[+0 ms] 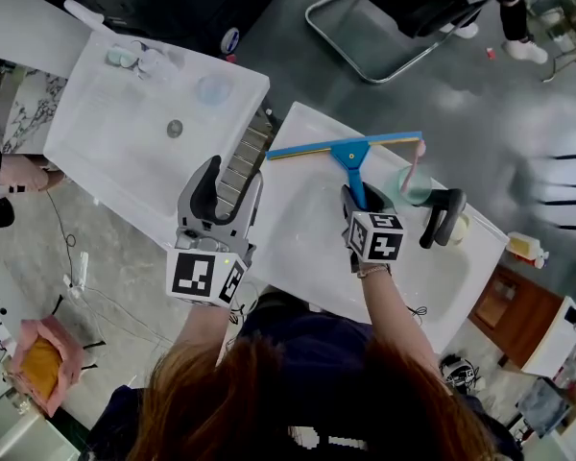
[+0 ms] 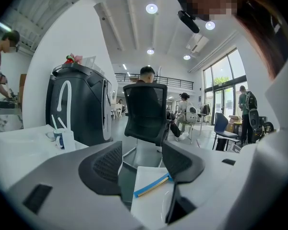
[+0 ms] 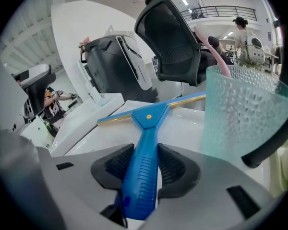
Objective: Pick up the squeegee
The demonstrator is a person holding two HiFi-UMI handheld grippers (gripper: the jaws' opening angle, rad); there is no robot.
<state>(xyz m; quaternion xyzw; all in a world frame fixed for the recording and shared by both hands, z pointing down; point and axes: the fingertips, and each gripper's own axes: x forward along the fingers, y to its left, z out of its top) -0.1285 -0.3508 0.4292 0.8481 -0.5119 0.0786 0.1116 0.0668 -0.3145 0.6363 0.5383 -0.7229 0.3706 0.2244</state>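
The blue squeegee (image 1: 351,155) lies on the white right-hand table (image 1: 298,229), its blade running across the far side and its handle pointing back toward me. My right gripper (image 1: 356,200) is shut on that ribbed handle (image 3: 145,143), with both black pads pressing its sides. The blade's yellow edge (image 3: 182,100) rests on the tabletop. My left gripper (image 1: 232,182) hovers over the gap between the two tables, open, with nothing between its fingers (image 2: 105,164). One end of the squeegee blade (image 2: 152,185) shows beyond it.
A translucent teal cup (image 1: 415,185) stands just right of the squeegee handle, close to my right gripper (image 3: 145,164). A black curved handle (image 1: 444,217) sits beside it. The left white table (image 1: 106,133) carries small cups (image 2: 62,138). A black office chair (image 2: 146,111) stands beyond.
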